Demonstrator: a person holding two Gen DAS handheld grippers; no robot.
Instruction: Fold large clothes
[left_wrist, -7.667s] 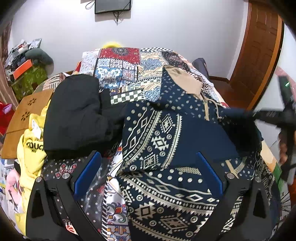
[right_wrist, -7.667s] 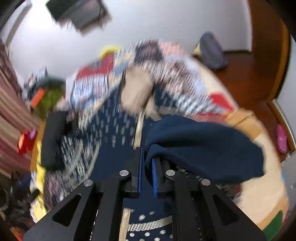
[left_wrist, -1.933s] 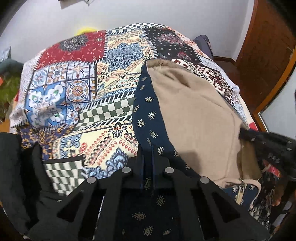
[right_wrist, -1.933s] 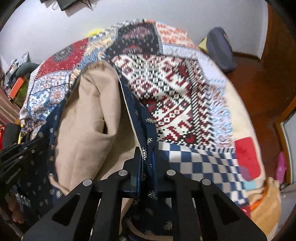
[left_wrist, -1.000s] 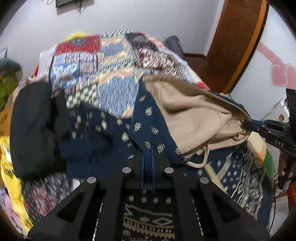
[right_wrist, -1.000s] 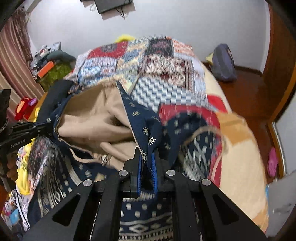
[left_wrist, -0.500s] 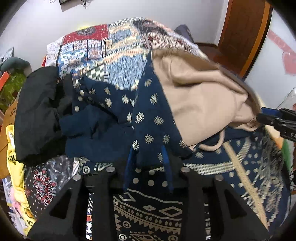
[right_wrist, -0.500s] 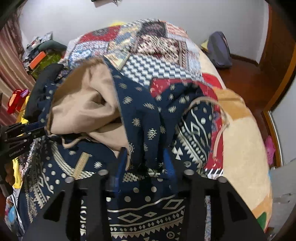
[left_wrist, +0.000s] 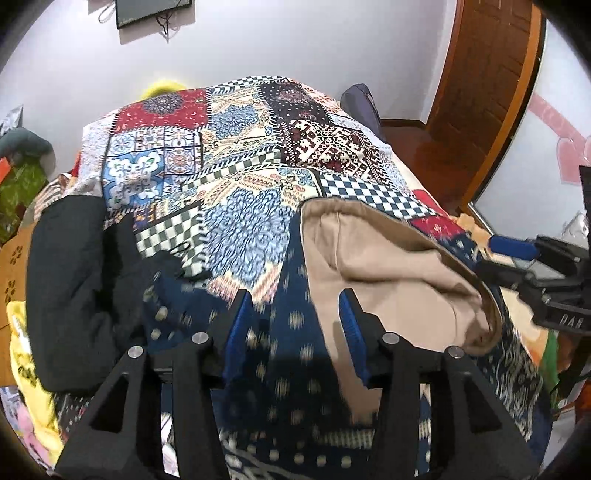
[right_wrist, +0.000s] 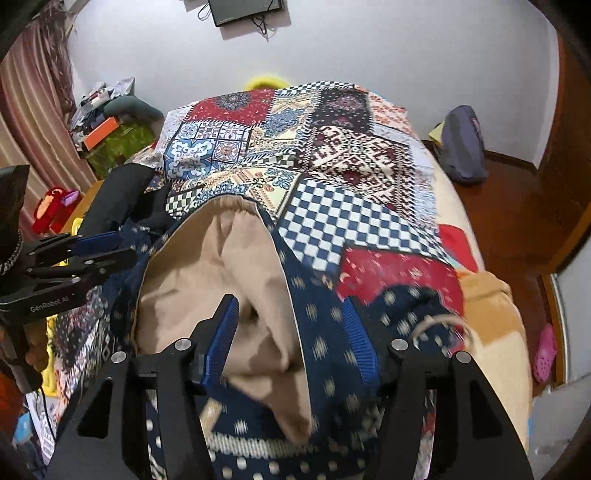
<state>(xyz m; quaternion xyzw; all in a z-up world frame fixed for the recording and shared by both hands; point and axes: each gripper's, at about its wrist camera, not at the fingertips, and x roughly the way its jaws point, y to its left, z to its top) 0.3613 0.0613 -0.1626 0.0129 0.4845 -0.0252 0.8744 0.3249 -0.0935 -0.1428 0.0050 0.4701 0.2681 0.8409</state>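
Both grippers — left gripper, right gripper — hover low in frame, jaws spread, over the navy hoodie's tan-lined hood — gripping nothing.

hoodie on quilt, black garment left

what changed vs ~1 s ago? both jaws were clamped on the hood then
Both let go. The left gripper and right gripper now have jaws spread open, and the navy patterned hoodie's hood, tan lining up, has dropped forward onto the garment's body. Unchanged: patchwork bedspread, black garment at the left, and the hoodie on the bed.
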